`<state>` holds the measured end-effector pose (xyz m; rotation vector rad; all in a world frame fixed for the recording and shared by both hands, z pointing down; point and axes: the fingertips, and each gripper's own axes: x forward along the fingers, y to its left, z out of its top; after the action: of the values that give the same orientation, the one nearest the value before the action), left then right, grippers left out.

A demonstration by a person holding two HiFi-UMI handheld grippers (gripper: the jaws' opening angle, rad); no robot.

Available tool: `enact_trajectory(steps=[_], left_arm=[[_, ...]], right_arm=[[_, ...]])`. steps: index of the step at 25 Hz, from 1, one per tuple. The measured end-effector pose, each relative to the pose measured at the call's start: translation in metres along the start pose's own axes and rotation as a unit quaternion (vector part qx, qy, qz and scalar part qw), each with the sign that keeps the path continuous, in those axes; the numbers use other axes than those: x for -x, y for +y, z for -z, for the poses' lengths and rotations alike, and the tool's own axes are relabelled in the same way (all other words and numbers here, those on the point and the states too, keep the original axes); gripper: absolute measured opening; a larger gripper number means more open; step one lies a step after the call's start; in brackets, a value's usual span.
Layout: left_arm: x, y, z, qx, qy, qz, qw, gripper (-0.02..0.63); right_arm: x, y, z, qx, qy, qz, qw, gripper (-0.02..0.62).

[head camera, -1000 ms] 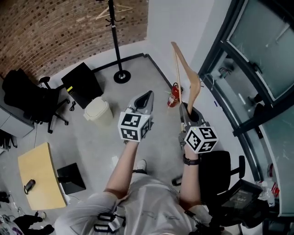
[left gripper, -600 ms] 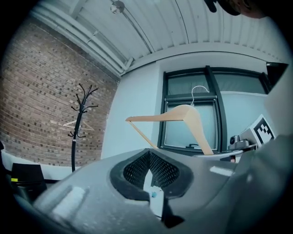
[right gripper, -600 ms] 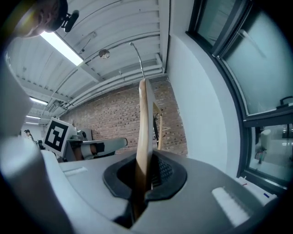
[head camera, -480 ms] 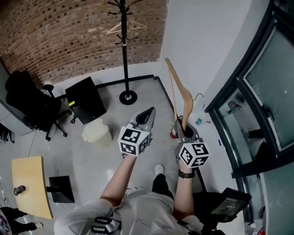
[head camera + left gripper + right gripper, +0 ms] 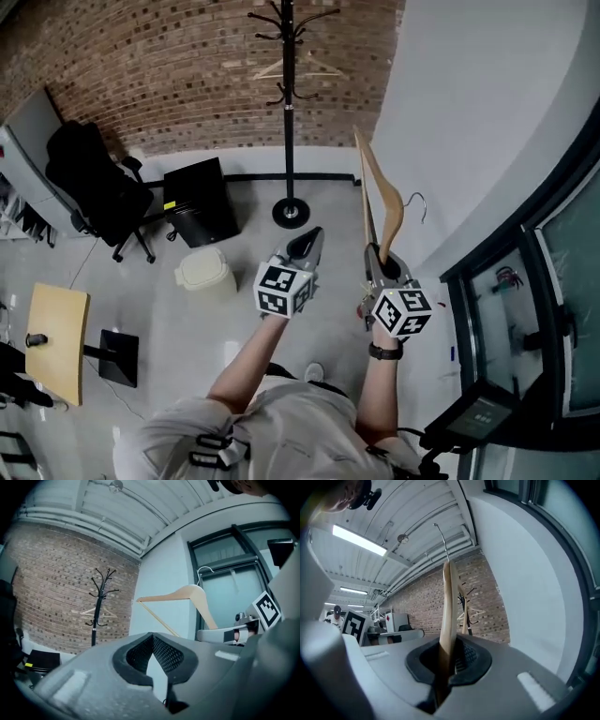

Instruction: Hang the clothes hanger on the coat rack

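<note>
**Asker:** Where is the clothes hanger?

**Me:** In my right tool (image 5: 380, 257). Its jaws are clamped on the bottom end of one wooden arm of the clothes hanger (image 5: 379, 192), and in the right gripper view the wood runs straight up out of the pads. From the left gripper view the other arm reaches out to the left and the metal hook (image 5: 202, 572) points up. Nothing else holds the hanger; it is in the air beside the white wall (image 5: 469, 112).

**Asker:** And your other tool?

**Me:** My left tool (image 5: 307, 240) is just beside the right one, on its left. Its jaw tips meet, and nothing is between them.

**Asker:** How does the coat rack stand?

**Me:** The coat rack (image 5: 288, 103) is ahead of both tools. It is a black pole on a round base (image 5: 291, 212) on the floor (image 5: 187, 328), in front of the brick wall (image 5: 169, 75). It is well apart from the hanger I hold. A pale hanger (image 5: 298, 67) already hangs near its top.

**Asker:** Anything else nearby?

**Me:** To the left of the rack are a black case (image 5: 199, 199), a cream bin (image 5: 204, 272) and a black office chair (image 5: 94, 183).
</note>
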<state>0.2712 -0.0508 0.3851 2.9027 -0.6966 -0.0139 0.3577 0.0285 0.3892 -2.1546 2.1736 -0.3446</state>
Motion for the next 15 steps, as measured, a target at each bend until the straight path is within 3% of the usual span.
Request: enact_trajectory(steps=[6,15], left_arm=[[-0.037,0.044,0.010,-0.028,0.003,-0.066,0.9974,0.002],[-0.099,0.127,0.008,-0.023,-0.012,-0.096,0.9950,0.002]], right_arm=[[-0.063,-0.028,0.018,0.006,0.023,-0.055,0.998,0.003],[-0.173,-0.032,0.035,0.024,0.072,-0.119,0.990,0.003]])
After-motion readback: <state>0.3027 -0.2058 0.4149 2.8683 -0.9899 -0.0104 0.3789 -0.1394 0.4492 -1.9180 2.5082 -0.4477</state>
